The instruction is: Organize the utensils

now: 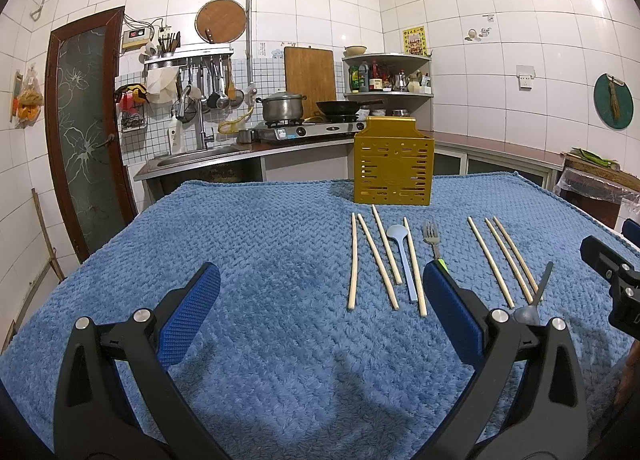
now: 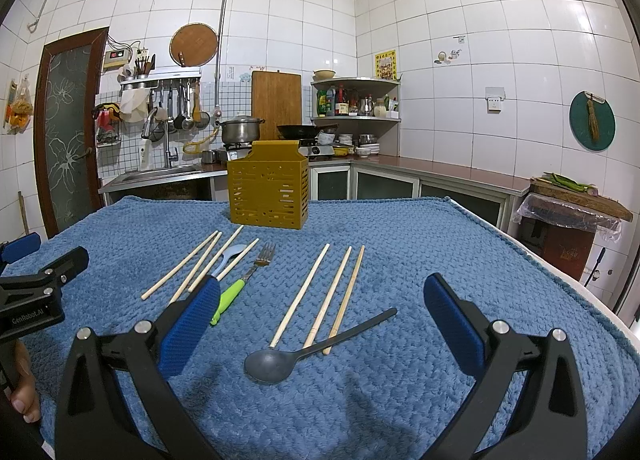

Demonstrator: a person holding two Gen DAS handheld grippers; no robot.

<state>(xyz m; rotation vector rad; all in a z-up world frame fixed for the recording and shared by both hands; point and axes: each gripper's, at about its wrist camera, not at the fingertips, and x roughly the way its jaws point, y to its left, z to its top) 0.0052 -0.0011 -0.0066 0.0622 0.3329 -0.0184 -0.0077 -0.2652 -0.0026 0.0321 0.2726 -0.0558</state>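
A yellow slotted utensil holder (image 1: 393, 164) (image 2: 268, 192) stands at the far side of the blue towel (image 1: 260, 244) (image 2: 420, 244). In front of it lie several wooden chopsticks (image 1: 376, 256) (image 2: 316, 296), a light blue spoon (image 1: 402, 256) (image 2: 228, 256), a fork with a green handle (image 1: 432, 238) (image 2: 244, 280) and a dark grey spoon (image 2: 304, 352) (image 1: 534, 300). My left gripper (image 1: 320, 312) hovers open over bare towel, left of the utensils. Just behind the dark spoon, my right gripper (image 2: 320, 324) is open and holds nothing.
Behind the table are a sink (image 1: 200, 156), a gas stove with a pot (image 1: 282, 106) and a wok (image 1: 340, 106), and a corner shelf of bottles (image 1: 384, 76). A plastic-covered stand (image 2: 572, 220) sits to the right. A person's hand (image 2: 24, 388) holds the left gripper.
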